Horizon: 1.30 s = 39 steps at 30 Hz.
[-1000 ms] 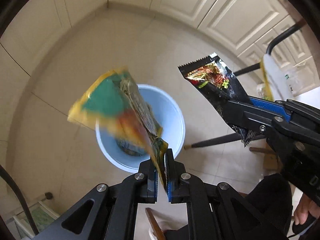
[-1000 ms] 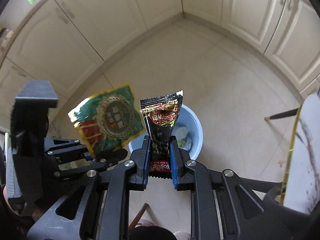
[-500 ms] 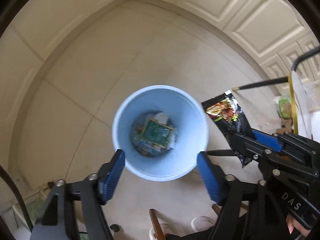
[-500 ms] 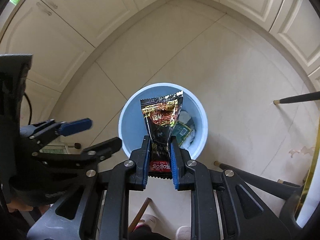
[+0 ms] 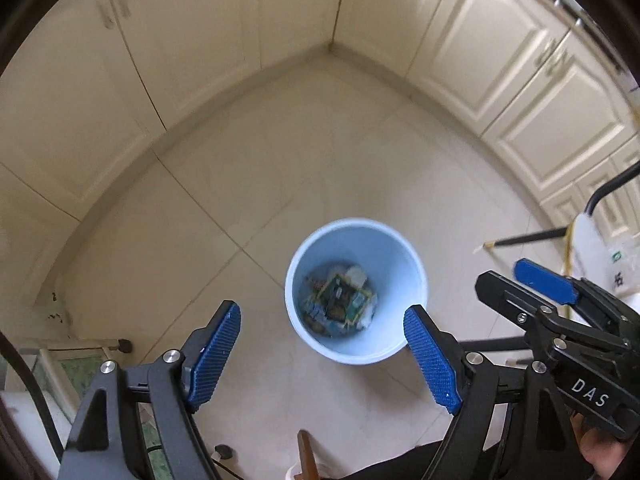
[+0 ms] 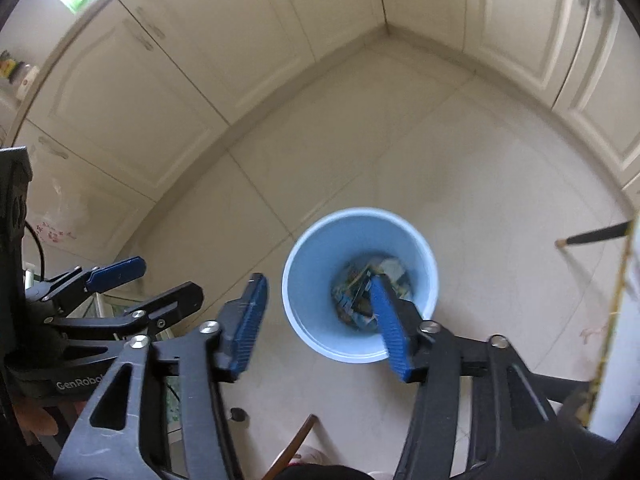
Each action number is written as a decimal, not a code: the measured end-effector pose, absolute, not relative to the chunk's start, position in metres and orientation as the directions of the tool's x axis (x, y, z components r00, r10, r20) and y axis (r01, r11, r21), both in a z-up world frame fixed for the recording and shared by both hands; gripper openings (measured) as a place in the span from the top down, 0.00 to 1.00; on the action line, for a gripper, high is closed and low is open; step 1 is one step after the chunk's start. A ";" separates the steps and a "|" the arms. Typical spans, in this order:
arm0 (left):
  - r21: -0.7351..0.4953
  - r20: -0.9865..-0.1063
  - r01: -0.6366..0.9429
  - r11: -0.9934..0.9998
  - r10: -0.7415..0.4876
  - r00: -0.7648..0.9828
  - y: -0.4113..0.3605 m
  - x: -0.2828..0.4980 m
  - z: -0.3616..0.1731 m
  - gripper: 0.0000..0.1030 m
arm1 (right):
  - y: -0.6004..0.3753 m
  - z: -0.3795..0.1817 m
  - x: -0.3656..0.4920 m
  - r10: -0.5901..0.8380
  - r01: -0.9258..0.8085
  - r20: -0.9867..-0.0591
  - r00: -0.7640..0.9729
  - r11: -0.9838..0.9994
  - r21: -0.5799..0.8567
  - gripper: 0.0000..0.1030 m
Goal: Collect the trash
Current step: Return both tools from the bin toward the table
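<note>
Jaws opening, empty; bin (image 5: 394, 342) wrappers (image 5: 340, 300) blurred, perhaps several

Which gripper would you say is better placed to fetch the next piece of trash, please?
Neither clearly. The left gripper is open and empty; the right gripper is opening with nothing between its jaws. Both hang over the blue bin, and no loose trash is visible outside it.

You are looking at a pale blue bin (image 5: 416, 280) holding green, yellow and white wrappers (image 5: 340, 298), cream tiles (image 5: 280, 168) and cream cabinet doors (image 5: 500, 80), and black grippers showing blue ribbed pads (image 5: 430, 356).
</note>
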<state>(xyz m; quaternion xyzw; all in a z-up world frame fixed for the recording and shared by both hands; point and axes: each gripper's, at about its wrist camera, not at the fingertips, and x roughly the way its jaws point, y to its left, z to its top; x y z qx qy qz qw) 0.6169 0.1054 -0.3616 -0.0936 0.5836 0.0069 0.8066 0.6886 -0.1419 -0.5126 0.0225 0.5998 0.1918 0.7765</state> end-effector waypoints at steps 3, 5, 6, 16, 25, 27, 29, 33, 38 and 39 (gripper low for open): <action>-0.148 -0.907 -0.138 0.979 -0.079 0.414 0.096 0.590 -0.317 0.16 | -0.142 -0.463 0.674 0.329 -0.298 -0.895 0.300 0.924 0.240 0.35; -0.147 -0.871 -0.145 0.978 -0.058 0.488 0.093 0.573 -0.285 0.14 | -0.141 -0.426 0.661 0.320 -0.316 -0.874 0.366 0.926 0.206 0.27; -0.148 -0.854 -0.144 0.978 -0.053 0.517 0.091 0.565 -0.272 0.11 | -0.141 -0.404 0.651 0.315 -0.326 -0.857 0.407 0.927 0.186 0.20; -0.119 -0.626 -0.085 0.989 -0.009 0.780 0.004 0.450 -0.150 0.02 | -0.169 -0.242 0.559 0.249 -0.319 -0.668 0.701 0.947 0.017 0.00; -0.051 -0.393 -0.067 0.996 0.042 0.919 -0.098 0.312 -0.114 0.02 | -0.199 -0.135 0.474 0.140 -0.203 -0.478 0.867 0.976 -0.083 0.00; -0.040 -0.346 -0.065 0.997 0.047 0.937 -0.114 0.284 -0.114 0.02 | -0.204 -0.110 0.452 0.125 -0.180 -0.438 0.890 0.980 -0.085 0.00; -0.020 -0.284 -0.065 0.998 0.056 0.957 -0.131 0.255 -0.115 0.02 | -0.213 -0.094 0.433 0.117 -0.163 -0.404 0.907 0.983 -0.082 0.00; 0.005 -0.192 -0.065 0.998 0.065 0.979 -0.160 0.208 -0.149 0.01 | -0.230 -0.071 0.400 0.097 -0.129 -0.337 0.936 0.989 -0.072 0.00; 0.004 -0.126 -0.051 0.999 0.051 0.991 -0.173 0.157 -0.174 0.01 | -0.246 -0.053 0.372 0.067 -0.089 -0.272 0.960 0.994 -0.070 0.00; 0.004 -0.118 -0.048 0.999 0.048 0.992 -0.165 0.149 -0.183 0.01 | -0.249 -0.050 0.368 0.059 -0.080 -0.264 0.963 0.994 -0.072 0.00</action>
